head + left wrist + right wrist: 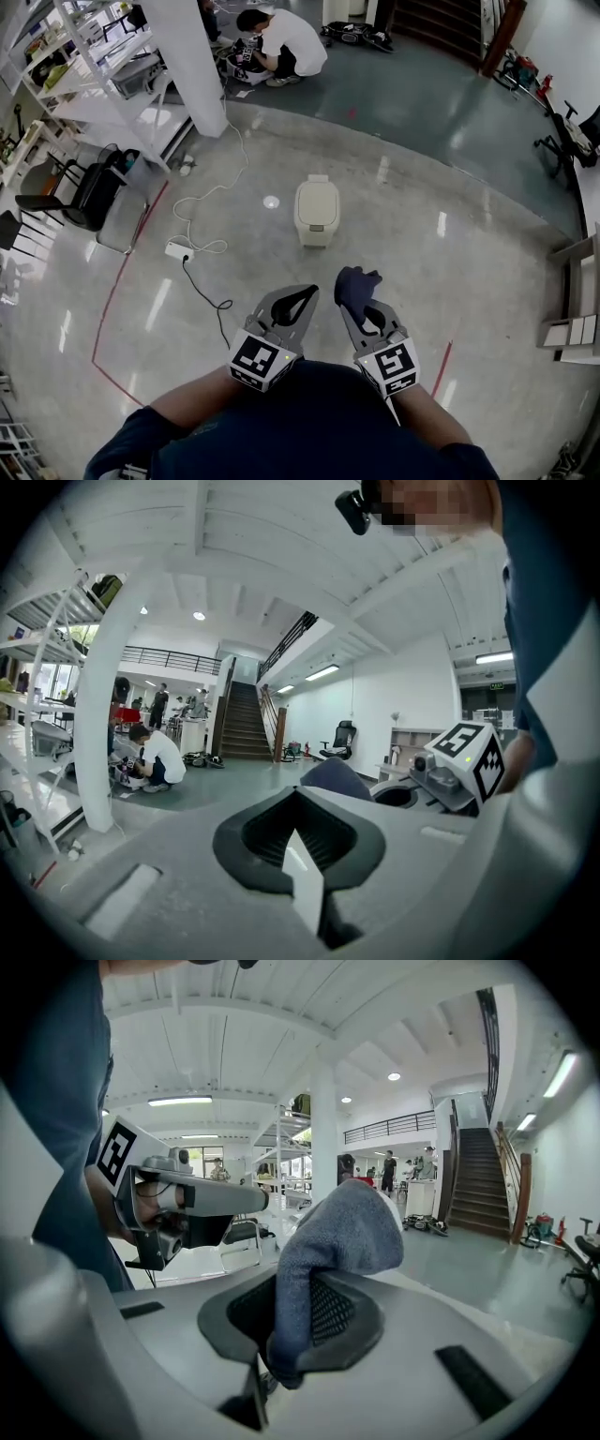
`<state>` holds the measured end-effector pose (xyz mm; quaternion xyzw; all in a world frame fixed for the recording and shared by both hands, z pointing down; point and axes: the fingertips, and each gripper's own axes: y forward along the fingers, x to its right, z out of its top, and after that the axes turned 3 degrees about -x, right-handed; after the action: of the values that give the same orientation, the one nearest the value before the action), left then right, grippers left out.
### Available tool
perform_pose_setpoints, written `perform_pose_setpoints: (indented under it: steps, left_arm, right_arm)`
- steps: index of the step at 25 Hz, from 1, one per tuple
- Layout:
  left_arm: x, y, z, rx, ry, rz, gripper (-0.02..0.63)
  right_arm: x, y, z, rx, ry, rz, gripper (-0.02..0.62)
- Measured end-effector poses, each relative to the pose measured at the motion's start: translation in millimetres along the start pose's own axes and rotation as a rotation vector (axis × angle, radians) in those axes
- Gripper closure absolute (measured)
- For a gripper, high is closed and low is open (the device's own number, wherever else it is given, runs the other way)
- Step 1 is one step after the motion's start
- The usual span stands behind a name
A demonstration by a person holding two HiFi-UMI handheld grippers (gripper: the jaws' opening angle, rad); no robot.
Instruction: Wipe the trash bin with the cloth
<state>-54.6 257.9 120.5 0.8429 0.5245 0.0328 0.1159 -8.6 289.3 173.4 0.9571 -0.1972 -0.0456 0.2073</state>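
The cream trash bin (317, 211) with its lid down stands on the polished floor, well ahead of both grippers. My right gripper (362, 302) is shut on a dark blue cloth (355, 281), which sticks out past its tips. In the right gripper view the cloth (339, 1234) hangs folded over the jaws of the right gripper (298, 1309). The left gripper (306, 294) is held beside it, shut with nothing in it. In the left gripper view its jaws meet at the left gripper's (298, 808) tip, and the cloth (334, 778) shows just beyond. The bin is in neither gripper view.
A white power strip (178, 249) with cables lies left of the bin, near a red tape line (120, 281). A white pillar (192, 66), shelving (84, 84) and a black chair (80, 192) stand at the left. A person (281, 42) crouches at the back.
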Motion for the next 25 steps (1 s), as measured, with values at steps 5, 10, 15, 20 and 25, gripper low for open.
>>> perform_pose_setpoints:
  steps: [5, 10, 15, 20, 25]
  left_arm:
    - [-114.0, 54.3, 22.7, 0.0, -0.002, -0.046, 0.609]
    - [-186.4, 98.3, 25.5, -0.017, -0.016, -0.06, 0.609]
    - [-208.2, 138.4, 21.9, -0.038, -0.061, -0.032, 0.609]
    - [-214.4, 176.8, 13.3, -0.066, -0.104, 0.053, 0.609]
    - [-212.5, 211.1, 4.4, -0.081, -0.123, 0.125, 0.609]
  right_arm:
    - [44.7, 96.4, 41.0, -0.041, 0.04, -0.048, 0.541]
    - [83.6, 162.6, 62.0, -0.061, 0.052, -0.07, 0.541]
    - [119.1, 200.0, 62.1, -0.079, 0.056, -0.022, 0.54]
    - [162.0, 221.8, 52.2, -0.072, 0.058, 0.049, 0.54]
    - [201.8, 235.4, 41.5, -0.073, 0.044, 0.123, 0.54]
